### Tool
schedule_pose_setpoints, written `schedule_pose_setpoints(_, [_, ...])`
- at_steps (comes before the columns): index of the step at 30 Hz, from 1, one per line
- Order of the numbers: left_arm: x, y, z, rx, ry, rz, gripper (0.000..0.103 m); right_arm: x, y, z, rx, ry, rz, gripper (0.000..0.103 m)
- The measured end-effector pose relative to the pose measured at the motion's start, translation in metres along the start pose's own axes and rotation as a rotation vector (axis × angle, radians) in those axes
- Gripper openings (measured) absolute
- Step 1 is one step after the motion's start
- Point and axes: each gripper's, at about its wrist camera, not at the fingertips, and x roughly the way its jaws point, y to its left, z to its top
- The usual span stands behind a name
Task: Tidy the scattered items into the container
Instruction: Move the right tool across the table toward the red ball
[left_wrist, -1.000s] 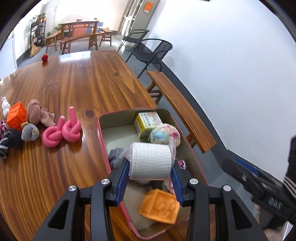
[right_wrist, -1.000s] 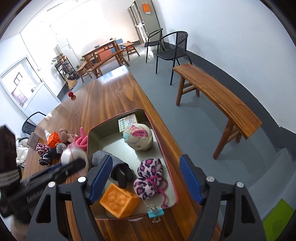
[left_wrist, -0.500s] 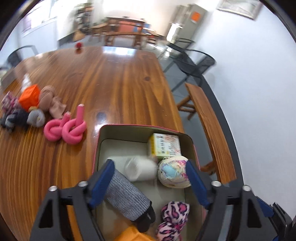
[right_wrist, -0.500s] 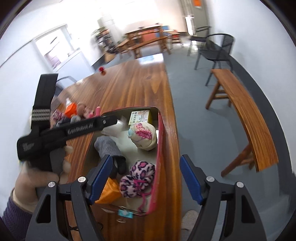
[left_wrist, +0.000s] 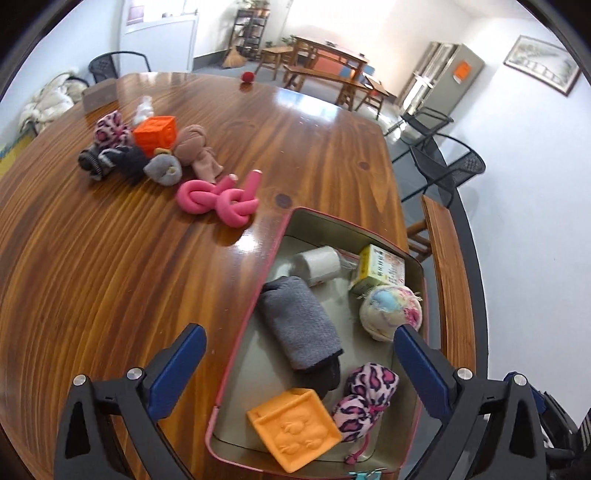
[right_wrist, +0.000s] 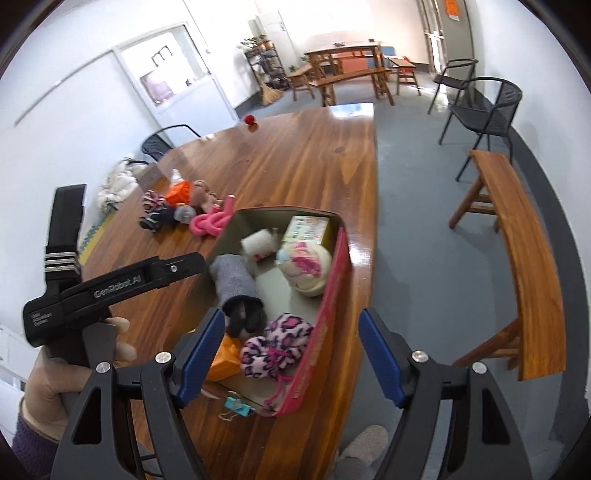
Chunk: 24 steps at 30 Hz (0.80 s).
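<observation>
A pink-rimmed tin container (left_wrist: 284, 229) (right_wrist: 334, 266) sits at the table's right edge. It holds a white bandage roll (left_wrist: 319, 263) (right_wrist: 258, 242), a grey sock (left_wrist: 299, 323), a yarn ball (left_wrist: 391, 310), a small box (left_wrist: 380, 267), an orange block (left_wrist: 293, 428) and a leopard pouch (left_wrist: 365, 400). My left gripper (left_wrist: 301, 369) is open and empty above the container's near half. My right gripper (right_wrist: 290, 354) is open and empty over its near end. Scattered on the table: a pink foam knot (left_wrist: 221, 199), an orange cube (left_wrist: 155, 133), socks and pouches (left_wrist: 110, 155).
A red ball (left_wrist: 246, 76) lies at the table's far end. A wooden bench (right_wrist: 524, 251) and black chairs (right_wrist: 484, 107) stand right of the table. A teal binder clip (right_wrist: 236, 406) lies at the container's near end. My left hand and its gripper body (right_wrist: 92, 291) show in the right wrist view.
My left gripper opened and dropped the white bandage roll into the container, then pulled back and swung left. The right gripper stayed open and shifted its view left.
</observation>
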Motion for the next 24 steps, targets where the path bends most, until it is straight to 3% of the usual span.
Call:
schedule_pose_setpoints(2, [-0.003,0.015,-0.004,-0.056,0.004,0.011,0.103,0.01,0.004,0.0,-0.038,0.033,-0.034,0.078])
schedule_pose_setpoints(5, [-0.007,0.023,-0.007,-0.098,0.01,0.015,0.103,0.017,0.006,0.007,-0.041,0.072,0.018,0.078])
schedule_pose_setpoints(13, [-0.01,0.022,0.009,-0.234,-0.067,0.088,0.103,0.044,-0.003,0.051,-0.176,0.103,0.116,0.078])
schedule_pose_setpoints(20, [0.009,-0.016,0.045,-0.389,-0.13,0.184,0.103,0.051,-0.06,0.107,-0.321,0.137,0.246,0.078])
schedule_pose_setpoints(24, [0.013,-0.044,0.062,-0.422,-0.147,0.238,0.103,0.035,-0.107,0.141,-0.345,0.124,0.264,0.078])
